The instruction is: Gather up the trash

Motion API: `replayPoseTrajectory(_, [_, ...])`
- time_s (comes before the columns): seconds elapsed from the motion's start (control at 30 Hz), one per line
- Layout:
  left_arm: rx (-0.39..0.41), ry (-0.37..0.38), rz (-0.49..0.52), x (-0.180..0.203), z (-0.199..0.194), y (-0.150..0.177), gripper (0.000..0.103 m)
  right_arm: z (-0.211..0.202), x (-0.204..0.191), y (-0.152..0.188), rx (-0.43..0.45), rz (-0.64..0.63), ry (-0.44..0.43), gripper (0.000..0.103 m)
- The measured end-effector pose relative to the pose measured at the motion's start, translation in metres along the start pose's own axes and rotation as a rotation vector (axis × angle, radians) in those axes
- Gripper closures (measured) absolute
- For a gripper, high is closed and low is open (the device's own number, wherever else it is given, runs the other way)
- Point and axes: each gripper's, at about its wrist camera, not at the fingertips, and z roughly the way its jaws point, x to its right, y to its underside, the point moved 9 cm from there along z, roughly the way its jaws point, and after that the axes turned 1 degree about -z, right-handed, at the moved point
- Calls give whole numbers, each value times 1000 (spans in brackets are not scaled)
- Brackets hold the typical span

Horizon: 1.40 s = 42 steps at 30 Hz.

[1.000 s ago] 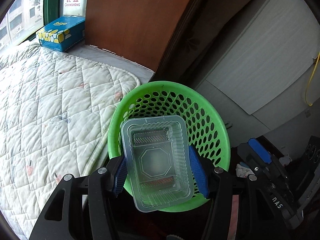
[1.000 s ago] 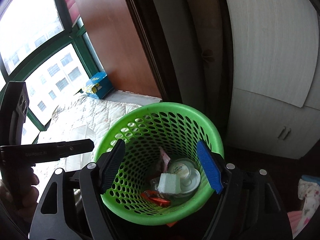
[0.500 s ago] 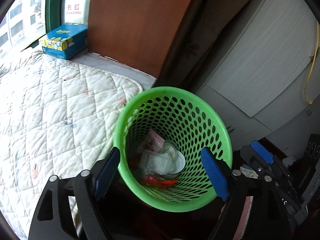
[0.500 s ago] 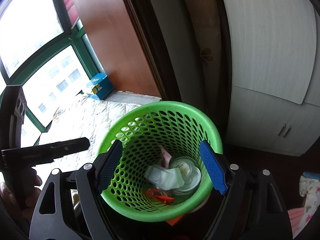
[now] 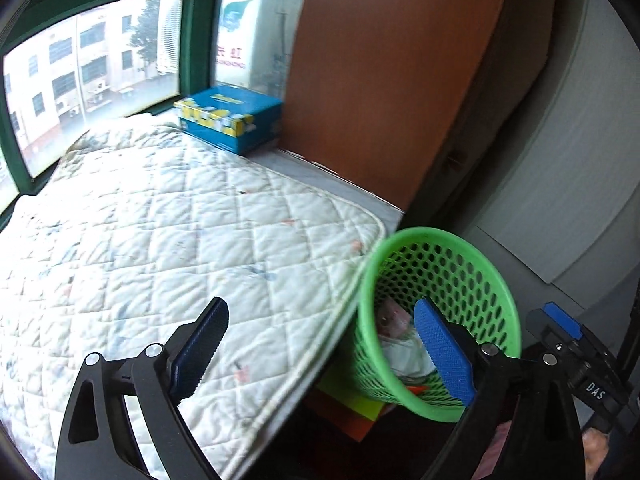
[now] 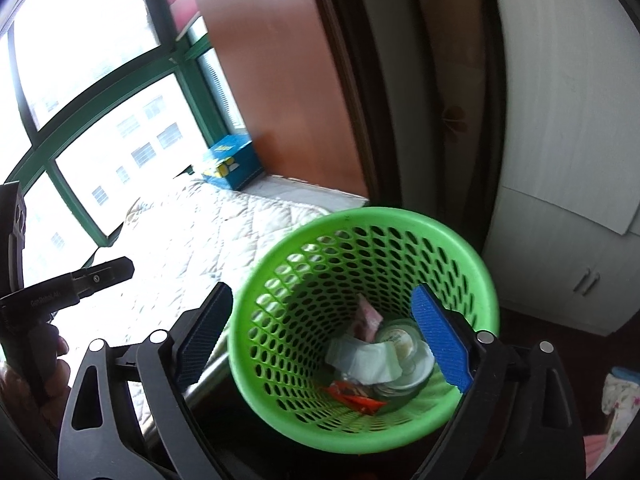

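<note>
The trash (image 6: 372, 364) sits at the bottom of the one green basket (image 6: 360, 224): a clear tray, a round tub, a pink wrapper, an orange one. The right gripper (image 6: 324, 340) hangs right over it, jaws just spread wide, nothing between. The left gripper (image 5: 320, 352), also just opened and empty, is beside the basket over the quilt (image 5: 160, 240).

Clear plastic tray (image 6: 364, 362) dropped from left hand-held gripper (image 5: 320, 354) into green basket (image 6: 460, 248); jaws just opened, empty; view swung over bed (image 5: 160, 240).
</note>
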Motion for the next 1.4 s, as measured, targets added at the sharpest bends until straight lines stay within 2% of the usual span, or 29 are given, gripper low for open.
replayPoseTrajectory(0.33, [83,-126,-45,-60,-34,1,8,12,-48,-6,-12,-105,-12,7])
replayPoseTrajectory(0.57, [162,-239,-66,-93,-65,-1,7,20,-76,-9,-8,-159,-32,5])
replayPoseTrajectory(0.8, [193,-300,-89,-119,-85,4,7,26,-99,-13,0,-200,-43,5])
replayPoseTrajectory(1.4, [190,-343,-122,-139,-94,22,7,29,-117,-4,-12,-207,-65,5])
